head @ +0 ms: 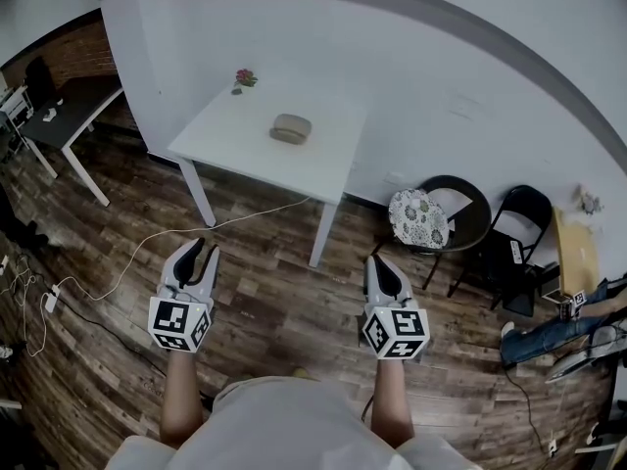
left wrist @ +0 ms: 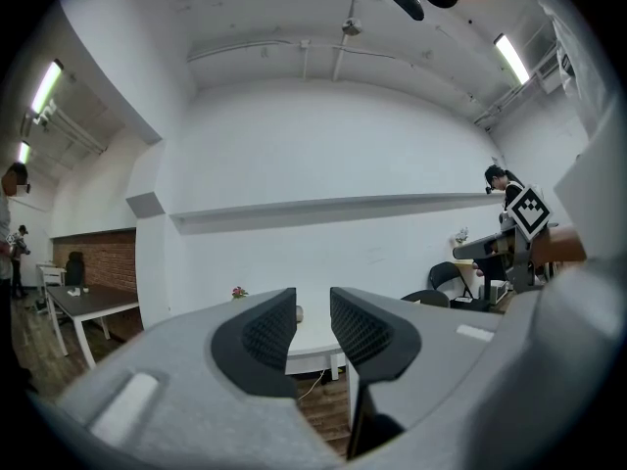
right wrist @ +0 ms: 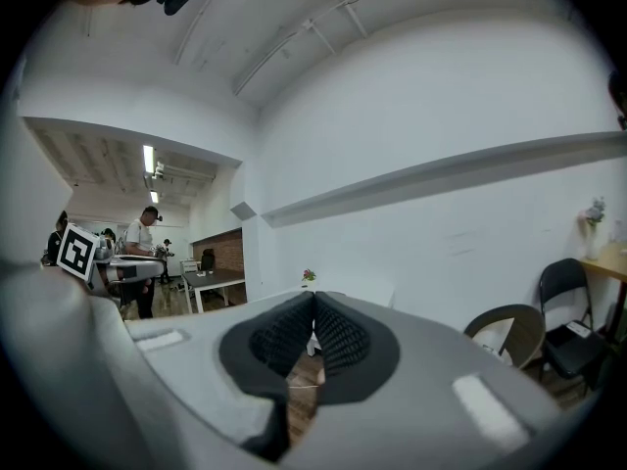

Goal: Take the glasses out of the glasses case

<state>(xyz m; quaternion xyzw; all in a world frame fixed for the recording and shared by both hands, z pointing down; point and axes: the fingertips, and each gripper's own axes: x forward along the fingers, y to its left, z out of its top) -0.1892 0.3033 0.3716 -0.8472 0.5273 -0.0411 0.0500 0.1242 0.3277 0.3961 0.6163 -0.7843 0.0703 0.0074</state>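
Note:
A grey-brown oval glasses case, closed, lies on the white table far ahead by the wall. Both grippers hang over the wooden floor, well short of the table and pointing at it. My left gripper is open with nothing between its fingers; in the left gripper view the table edge shows through the gap. My right gripper is shut and empty, and in the right gripper view its pads meet at the tips. No glasses are visible.
A small pink flower pot stands at the table's far left corner. A round chair with a patterned cushion and a black folding chair stand to the right. A dark desk is at left. A cable crosses the floor.

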